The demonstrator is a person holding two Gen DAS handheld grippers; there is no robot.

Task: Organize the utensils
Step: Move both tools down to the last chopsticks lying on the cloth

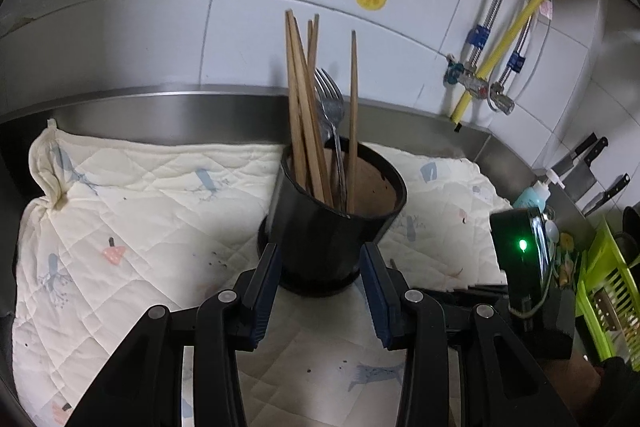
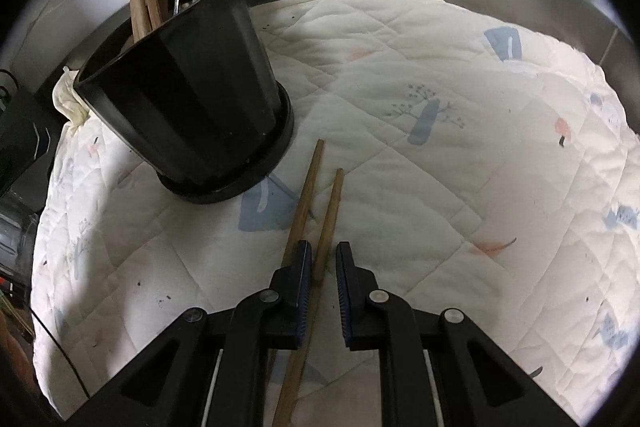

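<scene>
We close the right gripper (image 2: 323,253), jaws apart, squarely on one chopstick (image 2: 329,215); the left gripper (image 1: 320,259) seems open around the holder (image 1: 320,239).

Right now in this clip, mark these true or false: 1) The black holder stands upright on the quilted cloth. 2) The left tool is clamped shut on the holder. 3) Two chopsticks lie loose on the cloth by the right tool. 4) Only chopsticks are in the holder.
1) True: the black holder stands upright on the quilted cloth.
2) False: the left tool is open, its fingers on either side of the holder's base.
3) True: two chopsticks lie on the cloth, one between the fingers of the right tool.
4) False: a metal fork stands among them.
</scene>
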